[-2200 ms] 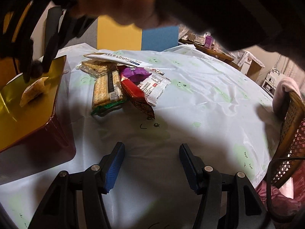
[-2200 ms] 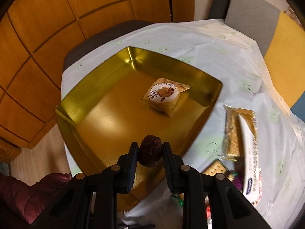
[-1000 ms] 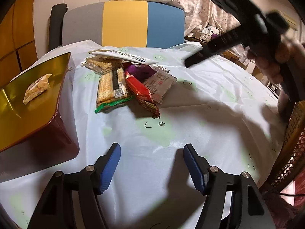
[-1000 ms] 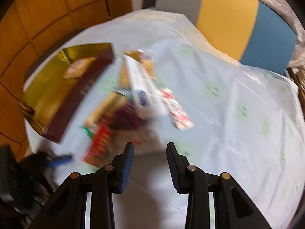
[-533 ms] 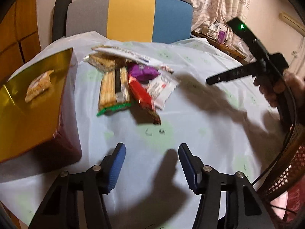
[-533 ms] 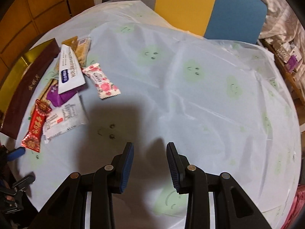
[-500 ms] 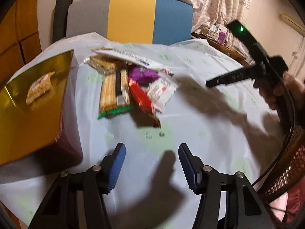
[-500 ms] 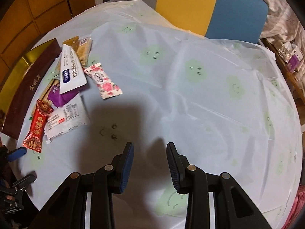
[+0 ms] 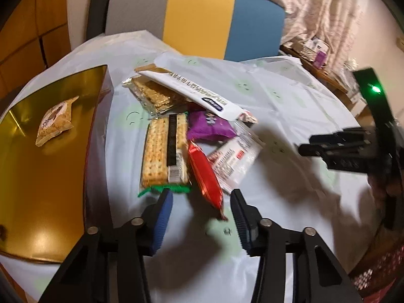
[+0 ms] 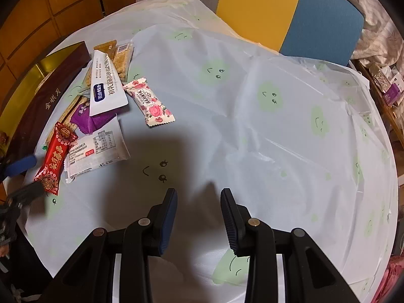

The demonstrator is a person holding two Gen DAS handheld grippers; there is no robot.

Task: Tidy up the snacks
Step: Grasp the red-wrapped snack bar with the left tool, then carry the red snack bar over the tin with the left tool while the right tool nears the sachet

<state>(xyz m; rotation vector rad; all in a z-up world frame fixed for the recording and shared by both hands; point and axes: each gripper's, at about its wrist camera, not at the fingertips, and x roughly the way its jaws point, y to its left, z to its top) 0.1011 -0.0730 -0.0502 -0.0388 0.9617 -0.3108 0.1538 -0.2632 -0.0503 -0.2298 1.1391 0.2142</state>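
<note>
Left gripper (image 9: 200,203) low over the table (image 10: 290,131), jaws open and empty, straddling the near tip of the red pack (image 9: 203,174). Right gripper (image 10: 198,202) well off to the side over bare cloth, jaws likewise open, holding nothing.

Snacks heaped just beside the gold tin (image 9: 45,166): cracker pack (image 9: 164,151) nearest the tin, red pack alongside it, purple pack (image 9: 209,126) and white labelled pack (image 9: 234,161) behind, long white sachet (image 9: 192,91) lying across the top, rose-print candy (image 10: 149,103) slightly apart. Only one small pastry pack (image 9: 54,123) visible in the tin.

Likely trouble, judging from the layout:
- Closing here could pinch only the crimped end of the red pack, so a slip or swing on lifting.
- Left finger (image 9: 164,212) almost touching the green edge of the cracker pack; could snag or drag it along.
- Overlapping wrappers could shift together; glossy film hard to hold.
- Thin cloth might bunch up under the pads.

Writing: Chinese gold characters on the tin's dark wall, and on the red pack; a blue Chinese logo on the sachet; a printed panel on the white pack, too small to read.
</note>
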